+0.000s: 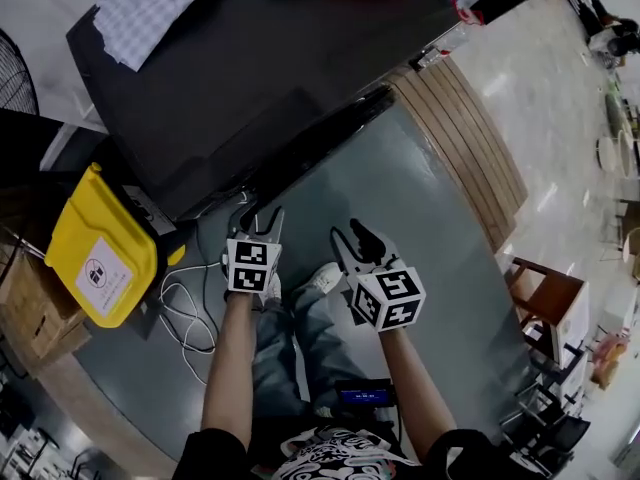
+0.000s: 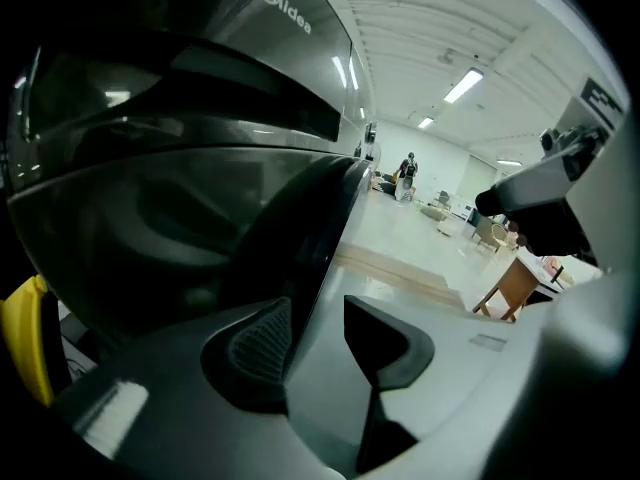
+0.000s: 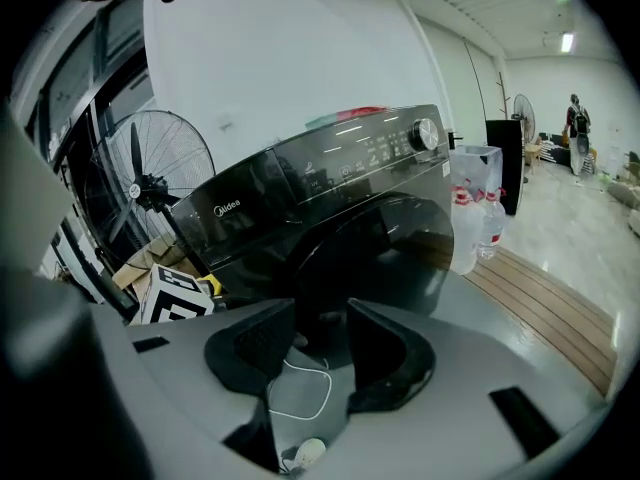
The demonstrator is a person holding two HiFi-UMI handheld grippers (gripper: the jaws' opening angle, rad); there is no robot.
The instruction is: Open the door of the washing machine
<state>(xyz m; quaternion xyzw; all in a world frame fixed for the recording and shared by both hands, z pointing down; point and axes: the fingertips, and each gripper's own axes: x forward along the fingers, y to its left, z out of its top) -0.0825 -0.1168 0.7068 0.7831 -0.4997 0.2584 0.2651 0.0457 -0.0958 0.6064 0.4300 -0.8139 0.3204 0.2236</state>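
The black washing machine (image 1: pixel 250 78) fills the top of the head view, and its round dark door (image 1: pixel 320 143) stands a little out from the front. My left gripper (image 1: pixel 258 218) is right at the door's lower edge. In the left gripper view the door's rim (image 2: pixel 300 268) runs down into the gap between the jaws of the left gripper (image 2: pixel 318 343), close to the left pad and apart from the right pad. My right gripper (image 1: pixel 355 240) hangs open to the right of the door. The right gripper (image 3: pixel 322 353) has nothing between its jaws and faces the door (image 3: pixel 380 253).
A yellow container (image 1: pixel 100 258) stands left of the machine, with a white cable (image 1: pixel 185 308) looped on the grey floor beside it. A checked cloth (image 1: pixel 150 8) lies on top. A wooden strip (image 1: pixel 470 148) borders the floor at right, near a wooden chair (image 1: pixel 545 298). A fan (image 3: pixel 150 178) stands behind.
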